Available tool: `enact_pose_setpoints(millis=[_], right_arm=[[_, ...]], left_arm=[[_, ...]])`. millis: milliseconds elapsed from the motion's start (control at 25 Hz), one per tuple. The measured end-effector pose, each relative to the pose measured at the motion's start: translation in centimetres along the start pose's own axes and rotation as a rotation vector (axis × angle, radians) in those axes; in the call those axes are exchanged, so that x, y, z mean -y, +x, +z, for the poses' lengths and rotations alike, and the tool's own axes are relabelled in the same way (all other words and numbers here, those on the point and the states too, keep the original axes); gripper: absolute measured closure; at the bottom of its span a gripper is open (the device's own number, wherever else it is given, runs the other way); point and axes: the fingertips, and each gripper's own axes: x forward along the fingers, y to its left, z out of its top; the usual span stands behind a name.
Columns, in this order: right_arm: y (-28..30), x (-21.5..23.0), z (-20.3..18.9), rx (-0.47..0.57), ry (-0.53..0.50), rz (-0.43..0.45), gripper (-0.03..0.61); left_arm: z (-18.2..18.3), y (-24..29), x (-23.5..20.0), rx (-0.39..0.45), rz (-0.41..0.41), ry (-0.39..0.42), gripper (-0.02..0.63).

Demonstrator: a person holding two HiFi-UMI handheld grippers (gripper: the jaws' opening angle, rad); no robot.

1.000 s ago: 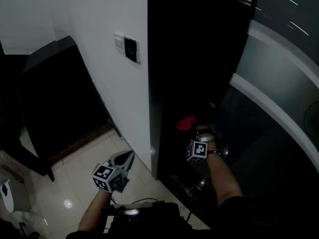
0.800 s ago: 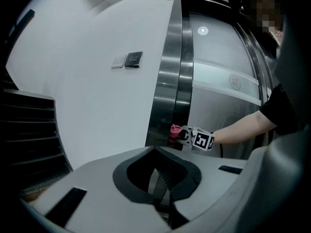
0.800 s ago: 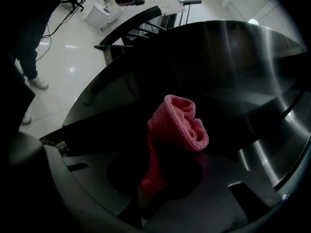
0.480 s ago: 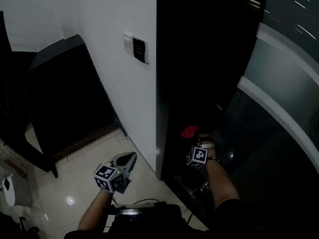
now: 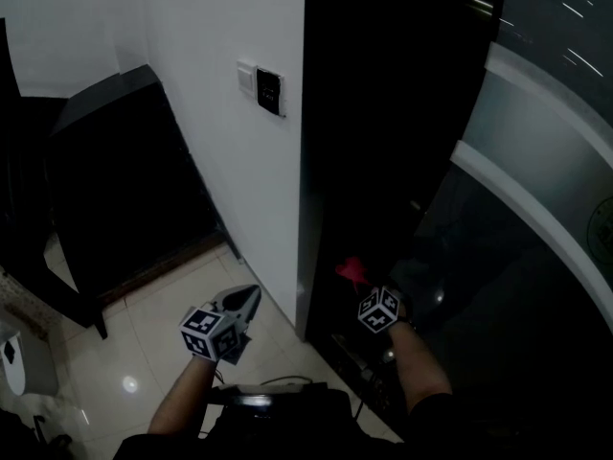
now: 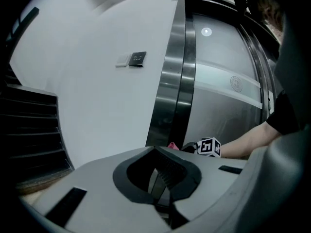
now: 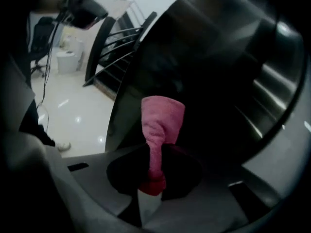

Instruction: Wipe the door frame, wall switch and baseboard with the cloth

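Note:
My right gripper (image 5: 369, 290) is shut on a pink cloth (image 7: 159, 126), which presses against the dark metal door frame (image 5: 321, 161) low down, near the floor. The cloth (image 5: 350, 269) shows as a red patch just ahead of the marker cube in the head view. A wall switch (image 5: 269, 91) sits on the white wall (image 5: 220, 123) well above both grippers; it also appears in the left gripper view as the wall switch (image 6: 138, 59). My left gripper (image 5: 243, 305) hangs over the tiled floor left of the frame, jaws shut with nothing between them.
A dark cabinet or stair side (image 5: 115, 190) stands at the left against the wall. Glossy cream floor tiles (image 5: 144, 343) lie below. A frosted band crosses the glass door (image 5: 536, 190) at right. A cable and a dark device (image 5: 268, 401) hang at my waist.
My right gripper with the cloth has slid down and slightly left along the door frame. The left gripper has barely shifted.

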Motion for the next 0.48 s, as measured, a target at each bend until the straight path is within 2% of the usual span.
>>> enact_pose_setpoints(millis=[120,200,320,480], right_arm=[[-3.2,1.4,-0.8,0.136,0.4,-0.011,0.517],[-6.4,1.1,-0.6,0.229,0.556,-0.004,0.517],[-10.3,0.8,1.7,0.369,0.621,-0.008,0.516],[-14.3,-0.5,7.4,0.567,0.617,0.021,0.515]], left_arm=[[-0.4,-0.8,-0.8,0.002,0.011,-0.044,0.611],[-1.1,-2.0,-1.5,0.019,0.031,-0.087,0.611],[-0.4,-4.0,-3.0,0.087,0.087,-0.115,0.611],[1.1,-7.2,-4.9,0.155,0.176,-0.094,0.611]])
